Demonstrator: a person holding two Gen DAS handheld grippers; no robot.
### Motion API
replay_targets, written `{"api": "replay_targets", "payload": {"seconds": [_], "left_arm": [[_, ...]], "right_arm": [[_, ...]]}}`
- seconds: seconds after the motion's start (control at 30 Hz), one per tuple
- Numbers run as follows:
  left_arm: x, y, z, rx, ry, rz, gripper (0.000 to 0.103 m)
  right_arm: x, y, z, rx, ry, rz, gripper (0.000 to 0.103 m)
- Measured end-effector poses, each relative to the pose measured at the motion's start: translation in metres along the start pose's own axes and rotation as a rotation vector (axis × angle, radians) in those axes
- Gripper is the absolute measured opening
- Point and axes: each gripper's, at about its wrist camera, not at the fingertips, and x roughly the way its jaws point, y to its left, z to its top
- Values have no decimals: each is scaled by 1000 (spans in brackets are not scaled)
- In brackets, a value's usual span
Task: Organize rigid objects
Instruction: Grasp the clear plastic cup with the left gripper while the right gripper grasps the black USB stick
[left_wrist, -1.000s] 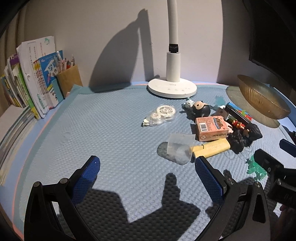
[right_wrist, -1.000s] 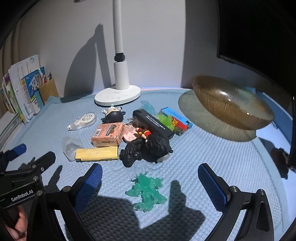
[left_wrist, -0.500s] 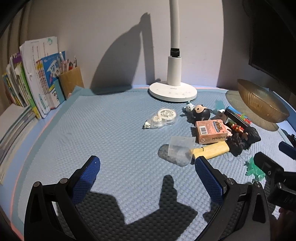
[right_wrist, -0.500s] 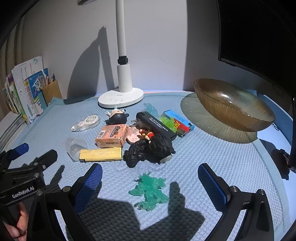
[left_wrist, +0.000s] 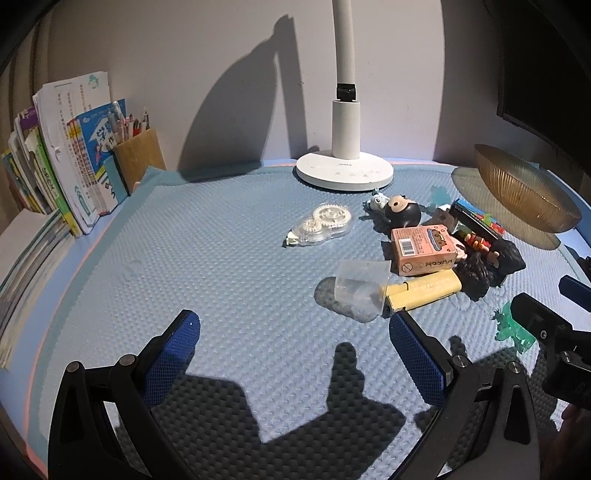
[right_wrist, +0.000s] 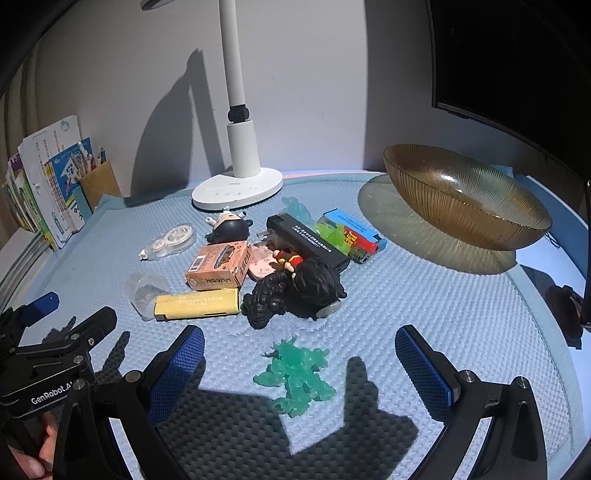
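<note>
Small objects lie bunched on the blue mat: a pink box, a yellow bar, a clear cup on its side, a correction tape, a black-haired figure, a black charger and a green translucent figure. My right gripper stands open, with the green figure between its blue pads, low over the mat. My left gripper is open over bare mat, with the cup just beyond its right pad. An amber glass bowl stands empty at the right.
A white desk lamp stands at the back centre. Books and a wooden pen holder line the left edge. A dark monitor hangs over the right side. A hand holds the left gripper.
Both grippers have drawn back and risen slightly, so the objects look a little farther off. Both stay open and nothing on the mat has moved.
</note>
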Motion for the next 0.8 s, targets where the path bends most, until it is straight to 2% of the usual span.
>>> {"api": "replay_targets", "payload": {"seconds": [0.3, 0.47, 0.6, 0.7, 0.8], "left_arm": [[3, 7, 0, -34, 28, -24, 102], [9, 37, -2, -122, 104, -132, 102], [14, 47, 7, -105, 146, -188, 102], [21, 42, 21, -76, 171, -251, 101], [32, 28, 33, -42, 199, -311, 101]], "right_arm": [[7, -1, 1, 7, 38, -8, 103], [8, -6, 1, 27, 60, 23, 103], [14, -4, 2, 18, 101, 75, 103], [15, -1, 6, 0, 118, 121, 94], [15, -6, 19, -19, 129, 129, 85]]}}
